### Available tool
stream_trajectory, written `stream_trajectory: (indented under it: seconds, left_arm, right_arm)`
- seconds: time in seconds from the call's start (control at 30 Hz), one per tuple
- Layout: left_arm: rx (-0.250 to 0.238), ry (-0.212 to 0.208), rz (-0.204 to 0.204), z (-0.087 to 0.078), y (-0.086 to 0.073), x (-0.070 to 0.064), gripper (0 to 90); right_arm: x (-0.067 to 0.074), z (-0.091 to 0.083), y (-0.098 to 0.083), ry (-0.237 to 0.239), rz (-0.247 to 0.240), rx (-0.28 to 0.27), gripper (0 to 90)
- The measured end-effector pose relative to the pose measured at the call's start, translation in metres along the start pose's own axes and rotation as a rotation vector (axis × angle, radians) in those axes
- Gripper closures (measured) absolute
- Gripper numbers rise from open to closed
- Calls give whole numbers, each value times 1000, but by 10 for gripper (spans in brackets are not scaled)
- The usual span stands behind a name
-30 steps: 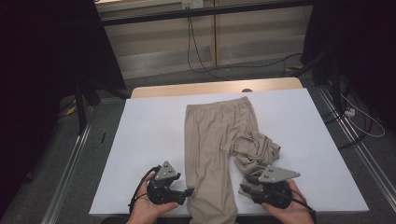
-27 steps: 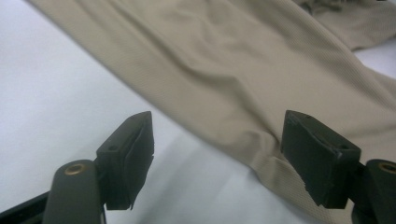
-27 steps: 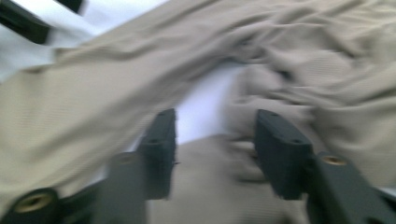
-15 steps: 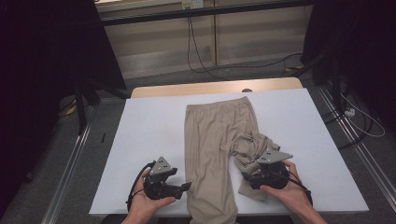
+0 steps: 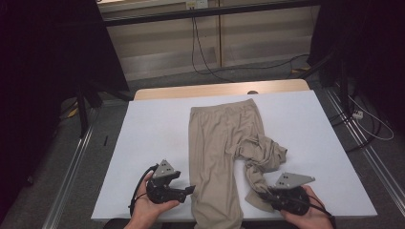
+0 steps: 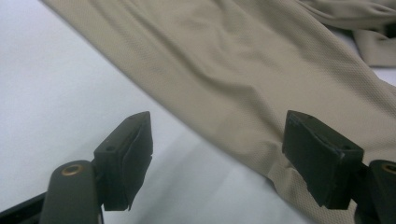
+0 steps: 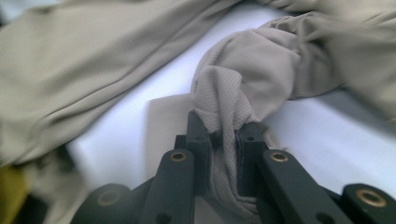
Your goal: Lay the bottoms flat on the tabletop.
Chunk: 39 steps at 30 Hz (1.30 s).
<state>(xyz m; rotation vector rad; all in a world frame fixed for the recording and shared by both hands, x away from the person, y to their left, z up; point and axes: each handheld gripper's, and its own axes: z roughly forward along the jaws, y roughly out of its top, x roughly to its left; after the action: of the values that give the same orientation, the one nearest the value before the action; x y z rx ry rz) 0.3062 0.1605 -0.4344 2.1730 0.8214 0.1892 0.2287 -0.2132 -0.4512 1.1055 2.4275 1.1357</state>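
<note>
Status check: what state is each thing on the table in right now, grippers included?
Trousers: flat on the table, waistband at the far end.
Straight leg: smooth, its end hanging over the near edge.
Bunched leg: crumpled and folded back on itself.
Left gripper: open, jaws astride the straight leg's edge, not pressing it.
Right gripper: just been closing, now shut on the bunched leg's fabric.
White sheet: flat over the tabletop.

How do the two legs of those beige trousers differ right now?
The straight leg lies flat and smooth, running to the table's near edge; the crumpled leg is bunched and twisted. The right gripper pinches a fold of the crumpled leg, while the left gripper sits open beside the straight leg, gripping nothing. Both share one beige knit.
</note>
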Motion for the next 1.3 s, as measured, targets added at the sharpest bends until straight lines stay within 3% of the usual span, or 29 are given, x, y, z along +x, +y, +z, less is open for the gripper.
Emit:
stream_trajectory:
  seconds: [0.13,0.23,0.4,0.57,0.73,0.87,0.93,1.07,1.17,1.3]
  left_arm:
    - [0,-1,3,1,0,0,248]
    - [-2,1,9,1,1,0,248]
    - [-1,-11,3,1,0,0,259]
    - [-17,-10,-3,0,1,1,246]
    - [-21,-12,-1,-1,1,1,229]
    - [-26,-16,3,-1,1,1,212]
    - [-31,-18,-12,-1,1,2,183]
    - [-46,-10,-23,-1,2,3,133]
    - [-69,-7,-19,-2,3,2,89]
    - [-97,-13,-28,-4,3,3,60]
  right_arm:
    - [19,-10,-9,58,-9,12,793]
    - [25,-15,-10,65,0,-10,612]
    - [12,-20,3,10,26,-101,351]
    - [-6,-14,23,-10,39,-151,331]
    - [-18,18,35,-10,33,-78,311]
    - [-16,42,36,-6,-14,1,301]
    - [-16,48,32,-34,-35,18,289]
    - [-15,46,27,-45,-43,-6,405]
    - [-15,40,24,-50,-40,-10,630]
    - [-11,33,18,-54,-41,-19,811]
